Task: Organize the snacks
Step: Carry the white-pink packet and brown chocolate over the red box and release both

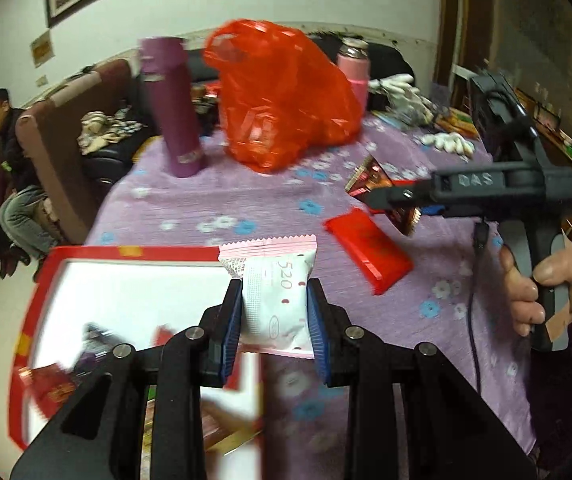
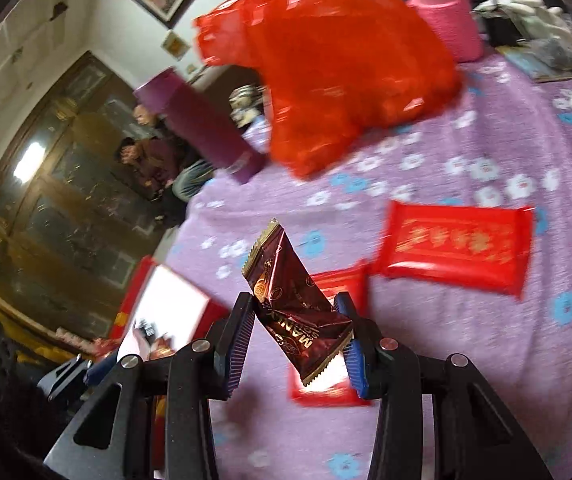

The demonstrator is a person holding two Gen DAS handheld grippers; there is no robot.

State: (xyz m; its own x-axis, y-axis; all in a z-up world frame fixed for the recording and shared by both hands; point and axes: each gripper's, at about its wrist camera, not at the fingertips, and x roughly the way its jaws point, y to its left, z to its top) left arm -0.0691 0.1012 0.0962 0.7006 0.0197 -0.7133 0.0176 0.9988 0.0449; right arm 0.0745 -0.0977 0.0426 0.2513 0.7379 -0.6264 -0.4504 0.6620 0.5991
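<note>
The left gripper (image 1: 274,312) clamped a white-and-pink snack packet (image 1: 276,300) at frame centre above the red-rimmed box (image 1: 134,253); the right gripper (image 2: 298,340) pinched a brown chocolate wrapper (image 2: 294,312) crookedly, which risked slipping out

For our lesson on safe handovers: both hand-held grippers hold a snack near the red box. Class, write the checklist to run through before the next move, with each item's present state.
1. Left hand-held gripper clamps the white and pink packet on both sides: ok.
2. Right hand-held gripper holds the dark brown wrapper: ok, though the wrapper sits skewed and crumpled.
3. Red box open, white floor showing: ok.
4. Space left in the box: ok; few snacks lie at its near end.
5. Left packet already over the box: cannot tell; it sits at the rim.
6. Red packets remaining on the purple cloth: not ok, still unsorted.
</note>
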